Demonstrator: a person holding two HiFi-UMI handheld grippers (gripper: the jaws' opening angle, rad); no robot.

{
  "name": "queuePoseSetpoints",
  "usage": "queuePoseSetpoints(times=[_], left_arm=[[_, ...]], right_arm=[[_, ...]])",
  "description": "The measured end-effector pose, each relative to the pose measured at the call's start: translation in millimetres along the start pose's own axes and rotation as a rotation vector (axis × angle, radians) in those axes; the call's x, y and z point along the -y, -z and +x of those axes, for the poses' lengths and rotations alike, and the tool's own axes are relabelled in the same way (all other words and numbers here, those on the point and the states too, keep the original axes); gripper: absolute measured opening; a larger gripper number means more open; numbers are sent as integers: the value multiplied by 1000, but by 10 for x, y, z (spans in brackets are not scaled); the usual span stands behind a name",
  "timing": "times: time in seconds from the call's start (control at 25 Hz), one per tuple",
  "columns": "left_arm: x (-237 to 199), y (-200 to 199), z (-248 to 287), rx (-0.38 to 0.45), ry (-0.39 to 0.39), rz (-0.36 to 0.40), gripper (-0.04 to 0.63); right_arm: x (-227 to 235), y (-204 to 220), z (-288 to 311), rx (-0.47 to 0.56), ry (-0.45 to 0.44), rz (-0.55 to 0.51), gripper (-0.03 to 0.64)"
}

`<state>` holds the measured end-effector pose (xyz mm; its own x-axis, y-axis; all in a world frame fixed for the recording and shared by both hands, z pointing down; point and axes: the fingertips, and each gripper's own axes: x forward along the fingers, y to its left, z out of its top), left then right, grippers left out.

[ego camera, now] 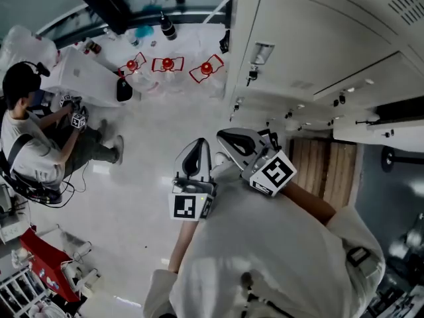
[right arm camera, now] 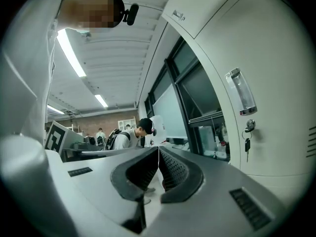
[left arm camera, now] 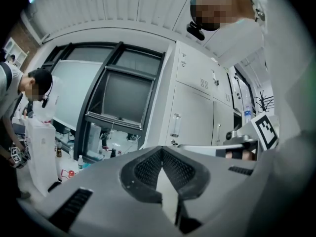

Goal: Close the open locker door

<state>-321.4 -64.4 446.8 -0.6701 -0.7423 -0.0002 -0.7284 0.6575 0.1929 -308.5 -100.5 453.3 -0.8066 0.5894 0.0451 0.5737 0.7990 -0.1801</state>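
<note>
Left gripper: the left gripper (left arm camera: 161, 149) points level, with its dark ribbed fingers (left arm camera: 148, 169) clenched tip to tip and nothing between them.
Right gripper: the right gripper (right arm camera: 158, 149) also points level. Its fingers (right arm camera: 175, 169) are pressed together and empty.
Pairing: in the head view both grippers are held side by side in front of the person's white shirt (ego camera: 265, 257), the right one angled towards the lockers.
Task's thing: the pale grey metal locker door (right arm camera: 276, 83) with a clear upright handle (right arm camera: 241, 92) stands to the right of the right gripper's fingers, near but apart from them.
Lock: a small key (right arm camera: 246, 143) hangs in the lock just below that handle.
Door's state: the door lies in line with the panels above and beside it. Whether it is fully latched cannot be told.
Locker bank: tall pale grey lockers (left arm camera: 197, 112) fill the middle right of the left gripper view, each with its own handle.
Beside the lockers: a dark-framed glass partition (left arm camera: 123, 98) adjoins the end locker.
Floor: the glossy pale floor (ego camera: 152, 197) carries three red wire stands (ego camera: 167, 63) in a row, and a dark bottle (ego camera: 167, 26) stands beyond them.
Other person: a seated person in a white shirt and headset (ego camera: 30, 138) is well apart at the left.
Lower left: a red object (ego camera: 43, 257) lies near the picture's corner.
</note>
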Motion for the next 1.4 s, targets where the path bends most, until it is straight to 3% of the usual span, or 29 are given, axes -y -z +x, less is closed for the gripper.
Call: queuePoseSetpoints(times=[0.2, 0.4, 1.0, 1.4], left_arm=[[-32, 10, -125, -1, -54, 9, 8], [-58, 24, -183, 8, -80, -11, 8], [117, 81, -167, -16, -20, -17, 8], [124, 83, -264, -5, -38, -24, 8]], right_arm=[[-88, -15, 31, 25, -6, 42, 28], [-138, 93, 0, -19, -38, 15, 28], [-137, 91, -138, -8, 27, 23, 28], [-232, 140, -154, -29, -1, 1, 28]])
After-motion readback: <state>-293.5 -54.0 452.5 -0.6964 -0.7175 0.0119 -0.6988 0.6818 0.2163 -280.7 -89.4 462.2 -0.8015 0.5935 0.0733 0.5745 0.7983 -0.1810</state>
